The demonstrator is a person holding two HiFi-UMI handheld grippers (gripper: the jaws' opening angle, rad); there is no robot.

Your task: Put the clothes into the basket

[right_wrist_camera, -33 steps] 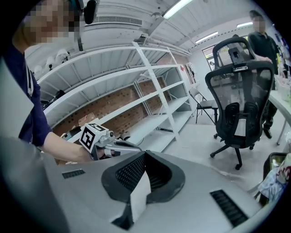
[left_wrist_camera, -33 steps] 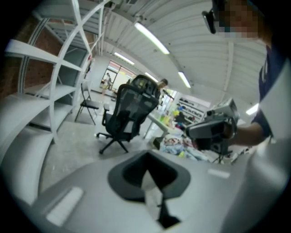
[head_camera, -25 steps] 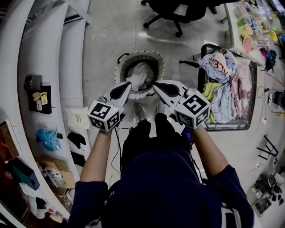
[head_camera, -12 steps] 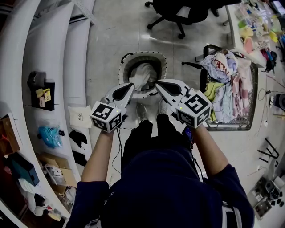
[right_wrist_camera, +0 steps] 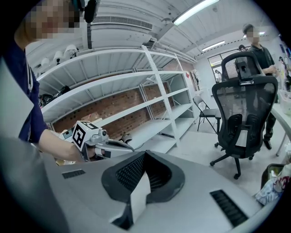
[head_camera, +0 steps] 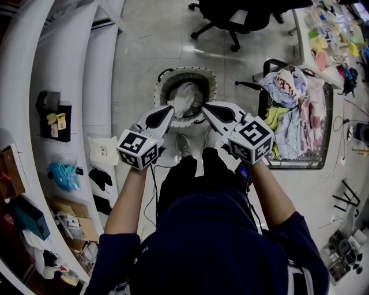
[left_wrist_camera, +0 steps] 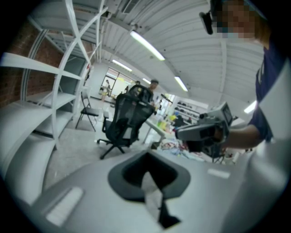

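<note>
A round basket [head_camera: 164,82] with a dotted rim stands on the floor in front of the person's feet. A white garment [head_camera: 185,97] lies inside it. My left gripper [head_camera: 168,110] hovers over the basket's near left rim, and my right gripper [head_camera: 204,107] over its near right rim. Their tips point toward each other across the garment. Both are shut, with nothing between the jaws. In the left gripper view the left gripper [left_wrist_camera: 150,184] is shut and the right gripper [left_wrist_camera: 204,132] shows beyond it. The right gripper view shows the right gripper [right_wrist_camera: 136,193] shut and the left gripper [right_wrist_camera: 97,139] opposite.
A wire cart [head_camera: 329,118] heaped with mixed clothes [head_camera: 294,109] stands to the right. White shelving [head_camera: 63,69] curves along the left, with small items on the floor beside it. A black office chair [head_camera: 230,14] stands beyond the basket. A cluttered table [head_camera: 328,34] is at the far right.
</note>
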